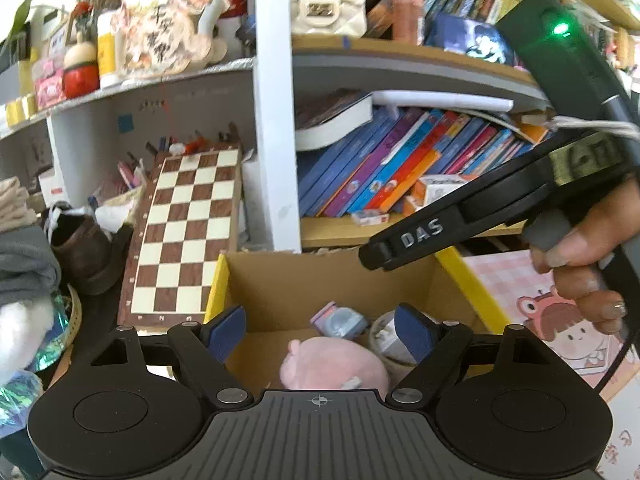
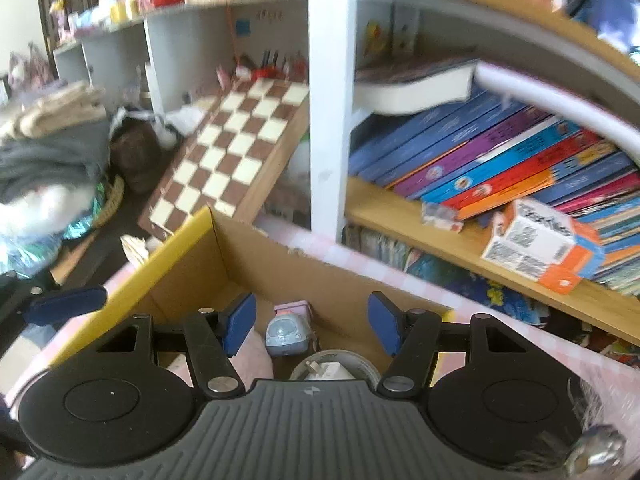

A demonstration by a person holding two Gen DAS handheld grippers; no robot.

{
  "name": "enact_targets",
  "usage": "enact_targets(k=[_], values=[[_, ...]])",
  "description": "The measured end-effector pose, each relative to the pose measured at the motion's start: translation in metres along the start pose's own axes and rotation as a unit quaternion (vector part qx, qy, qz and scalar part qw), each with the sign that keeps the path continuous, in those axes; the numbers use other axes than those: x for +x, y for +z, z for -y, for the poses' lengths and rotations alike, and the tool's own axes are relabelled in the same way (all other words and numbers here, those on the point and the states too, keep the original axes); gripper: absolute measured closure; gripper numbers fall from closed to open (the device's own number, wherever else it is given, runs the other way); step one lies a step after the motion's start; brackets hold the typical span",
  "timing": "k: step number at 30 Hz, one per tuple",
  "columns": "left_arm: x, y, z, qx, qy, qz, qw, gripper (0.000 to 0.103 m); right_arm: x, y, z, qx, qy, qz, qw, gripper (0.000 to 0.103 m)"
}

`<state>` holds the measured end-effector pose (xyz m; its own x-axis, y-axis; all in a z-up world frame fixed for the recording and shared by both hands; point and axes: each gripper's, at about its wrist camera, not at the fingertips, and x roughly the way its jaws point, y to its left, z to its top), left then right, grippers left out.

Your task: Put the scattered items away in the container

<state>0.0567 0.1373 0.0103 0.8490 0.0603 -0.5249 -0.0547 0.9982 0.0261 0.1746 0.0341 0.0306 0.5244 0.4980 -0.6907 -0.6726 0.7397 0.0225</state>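
Note:
An open cardboard box (image 1: pixel 288 280) with yellow flaps stands before the shelves; it also shows in the right wrist view (image 2: pixel 208 264). Inside lie a pink plush (image 1: pixel 332 364), a small blue-grey toy (image 1: pixel 340 320) and a round tape roll holding a white plug (image 1: pixel 386 338). The same plush (image 2: pixel 256 360), toy (image 2: pixel 286 334) and roll (image 2: pixel 336 366) appear in the right wrist view. My left gripper (image 1: pixel 320 330) is open and empty above the box. My right gripper (image 2: pixel 312 322) is open and empty above the box; its body shows in the left wrist view (image 1: pixel 460 224).
A chessboard (image 1: pixel 184 232) leans against the shelf left of the box. Shelves with slanted books (image 1: pixel 400 168) stand behind. A brown shoe (image 1: pixel 84 252), folded cloth and a basket lie at the left. A pink patterned cloth (image 1: pixel 532 300) covers the surface at the right. An orange-white carton (image 2: pixel 540 240) sits on the shelf.

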Motion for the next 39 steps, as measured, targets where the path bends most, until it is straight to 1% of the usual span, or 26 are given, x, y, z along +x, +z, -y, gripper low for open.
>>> enact_targets(k=[6,10,13,15,17,22,25,30,33,36,38,39], values=[[-0.026,0.003,0.016,0.023,-0.001,0.014,0.9996,0.019,-0.050,-0.020,0.008,0.026,-0.006,0.032,0.999,0.043],[-0.040,0.001,0.026,0.030,-0.006,0.014,0.9994,0.019,-0.077,-0.042,0.014,0.037,-0.018,0.036,0.998,0.043],[-0.047,-0.004,0.033,0.027,-0.014,0.006,0.9995,0.019,-0.096,-0.062,0.018,0.048,-0.034,0.037,0.998,0.043],[-0.050,-0.008,0.037,0.028,-0.015,-0.003,0.9995,0.019,-0.104,-0.076,0.022,0.057,-0.042,0.032,0.997,0.041],[-0.051,-0.012,0.043,0.031,-0.016,-0.014,0.9993,0.018,-0.110,-0.090,0.024,0.066,-0.050,0.024,0.996,0.036],[-0.055,-0.023,0.054,0.033,-0.019,-0.034,0.9987,0.018,-0.116,-0.124,0.031,0.094,-0.065,-0.006,0.993,0.036],[-0.056,-0.028,0.060,0.031,-0.021,-0.044,0.9983,0.018,-0.118,-0.139,0.035,0.112,-0.072,-0.015,0.991,0.034],[-0.058,-0.034,0.069,0.024,-0.021,-0.056,0.9979,0.018,-0.128,-0.157,0.035,0.114,-0.083,-0.013,0.990,0.033],[-0.058,-0.036,0.072,0.004,-0.022,-0.063,0.9978,0.018,-0.135,-0.165,0.035,0.113,-0.092,-0.007,0.989,0.031],[-0.055,-0.041,0.076,-0.020,-0.017,-0.071,0.9971,0.018,-0.139,-0.173,0.036,0.115,-0.109,-0.003,0.987,0.026],[-0.054,-0.045,0.081,-0.024,-0.012,-0.079,0.9965,0.018,-0.140,-0.179,0.038,0.121,-0.125,-0.003,0.985,0.020],[-0.053,-0.047,0.083,-0.022,-0.012,-0.082,0.9963,0.018,-0.141,-0.182,0.038,0.125,-0.134,-0.003,0.983,0.018]])
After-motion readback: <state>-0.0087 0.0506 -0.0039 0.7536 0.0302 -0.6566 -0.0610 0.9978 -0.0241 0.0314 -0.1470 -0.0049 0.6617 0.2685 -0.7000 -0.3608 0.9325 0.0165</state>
